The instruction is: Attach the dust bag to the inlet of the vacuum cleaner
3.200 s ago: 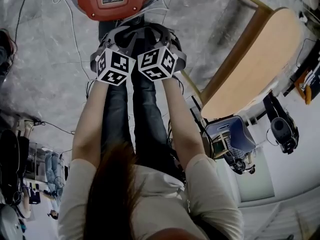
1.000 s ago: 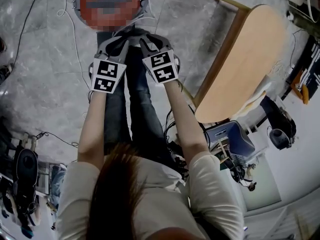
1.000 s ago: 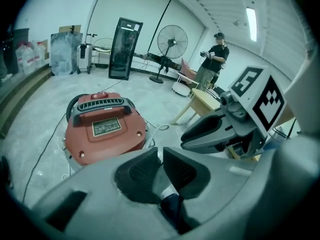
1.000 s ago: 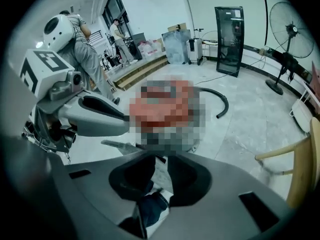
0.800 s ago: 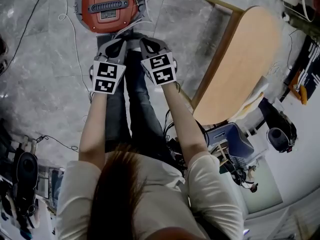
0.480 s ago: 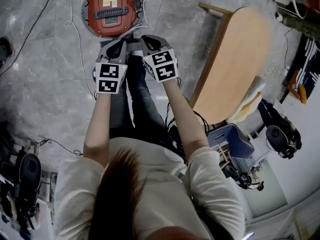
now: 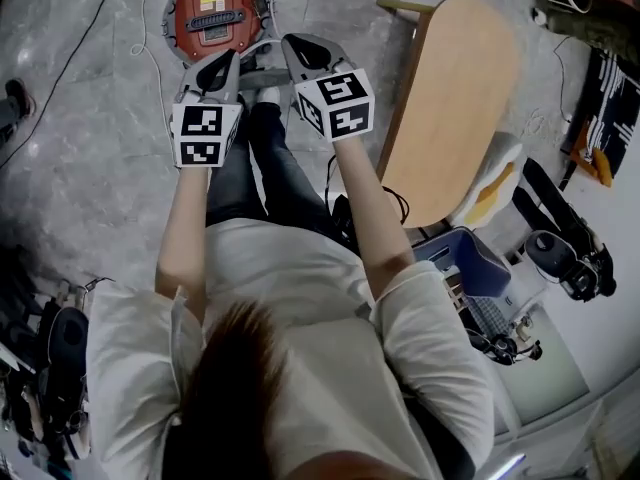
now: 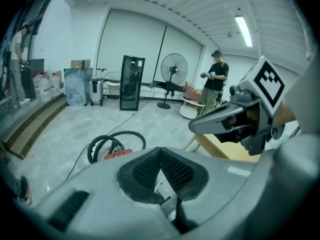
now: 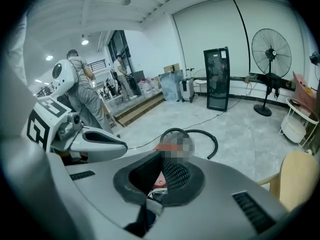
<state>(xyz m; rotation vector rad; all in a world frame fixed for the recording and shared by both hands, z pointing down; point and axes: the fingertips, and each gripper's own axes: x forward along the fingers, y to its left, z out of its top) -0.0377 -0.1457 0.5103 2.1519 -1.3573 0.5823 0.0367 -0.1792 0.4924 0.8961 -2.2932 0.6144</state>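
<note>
The red vacuum cleaner [image 7: 213, 13] is stood on the grey floor [image 7: 80, 148], well apart from the wooden surface [image 7: 455, 98] and to the left of its far end. A black hose [image 8: 117, 136] is seen coiled around it. Just on the near side of it, the left tongs [image 7: 228, 61] are held clenched, pads pressed together, with nothing gripped. Beside them, the right tongs [image 7: 291, 45] are likewise clenched on nothing. Both are pointed toward the vacuum cleaner, and it is touched by neither. A white and yellow thing [image 7: 490, 183] is seen at the right edge of the surface, near its near end. Whether it is the dust bag cannot be told.
</note>
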